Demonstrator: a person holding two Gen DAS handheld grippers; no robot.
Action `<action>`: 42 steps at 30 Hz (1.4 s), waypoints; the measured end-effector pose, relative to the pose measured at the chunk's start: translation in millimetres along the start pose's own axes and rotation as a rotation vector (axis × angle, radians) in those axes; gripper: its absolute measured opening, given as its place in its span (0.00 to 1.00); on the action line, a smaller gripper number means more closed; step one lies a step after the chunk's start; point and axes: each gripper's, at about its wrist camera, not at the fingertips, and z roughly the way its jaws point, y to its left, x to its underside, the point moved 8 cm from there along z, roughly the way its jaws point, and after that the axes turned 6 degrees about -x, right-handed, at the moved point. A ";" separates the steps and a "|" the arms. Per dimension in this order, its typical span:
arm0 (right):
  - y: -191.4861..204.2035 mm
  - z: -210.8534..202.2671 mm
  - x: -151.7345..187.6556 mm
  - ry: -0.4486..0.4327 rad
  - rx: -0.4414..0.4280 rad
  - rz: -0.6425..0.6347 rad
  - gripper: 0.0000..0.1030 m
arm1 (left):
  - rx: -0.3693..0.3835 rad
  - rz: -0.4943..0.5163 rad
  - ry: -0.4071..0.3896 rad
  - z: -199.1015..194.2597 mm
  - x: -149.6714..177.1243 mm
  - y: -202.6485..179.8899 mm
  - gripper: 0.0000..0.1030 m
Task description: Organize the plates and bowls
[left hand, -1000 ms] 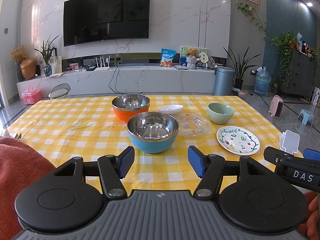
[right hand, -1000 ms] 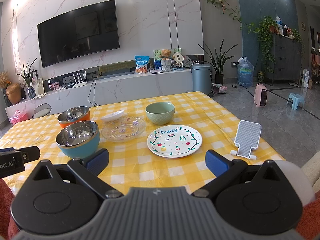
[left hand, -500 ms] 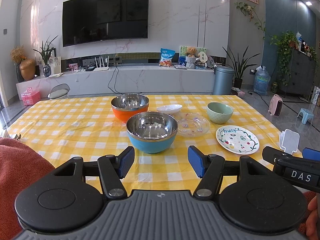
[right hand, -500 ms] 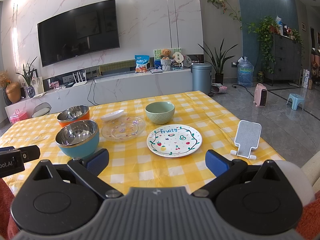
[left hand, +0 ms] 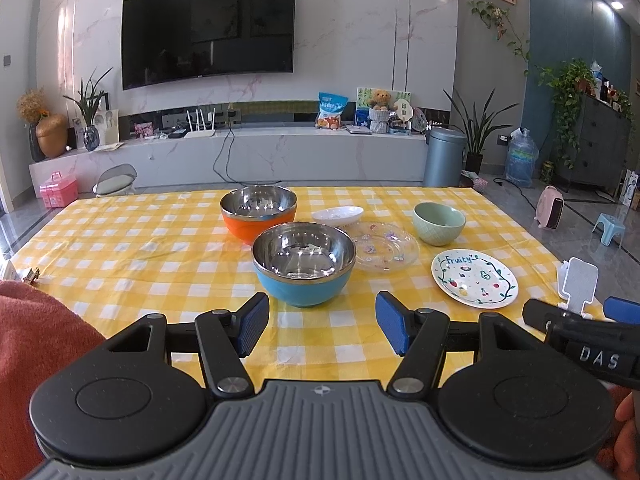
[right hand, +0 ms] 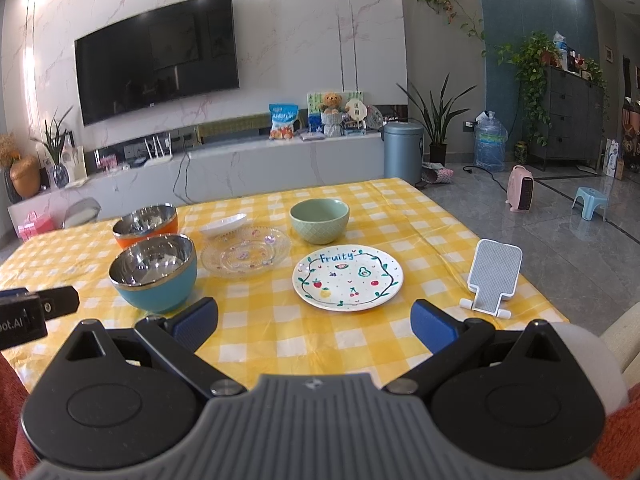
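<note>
On the yellow checked table sit a blue steel-lined bowl [left hand: 304, 270], an orange steel-lined bowl [left hand: 259, 213] behind it, a small white dish [left hand: 337, 215], a clear glass plate [left hand: 385, 245], a green bowl [left hand: 439, 223] and a white "Fruity" plate [left hand: 474, 278]. My left gripper [left hand: 322, 328] is open and empty, just short of the blue bowl. My right gripper [right hand: 314, 322] is open and empty, in front of the Fruity plate [right hand: 347, 277]. The right wrist view also shows the blue bowl [right hand: 154, 271], glass plate [right hand: 245, 251] and green bowl [right hand: 319, 220].
A white phone stand [right hand: 494, 276] stands near the table's right edge. The table's [left hand: 120, 248] left half is bare cloth. Beyond the table are a TV wall, a low cabinet and a grey bin [left hand: 444, 156].
The views have barely shifted; both grippers stay open and the dishes have not moved.
</note>
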 end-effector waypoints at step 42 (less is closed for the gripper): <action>106.8 218.4 -30.8 0.403 -0.204 0.052 0.26 | 0.015 -0.284 0.374 180.0 -21.7 67.7 0.37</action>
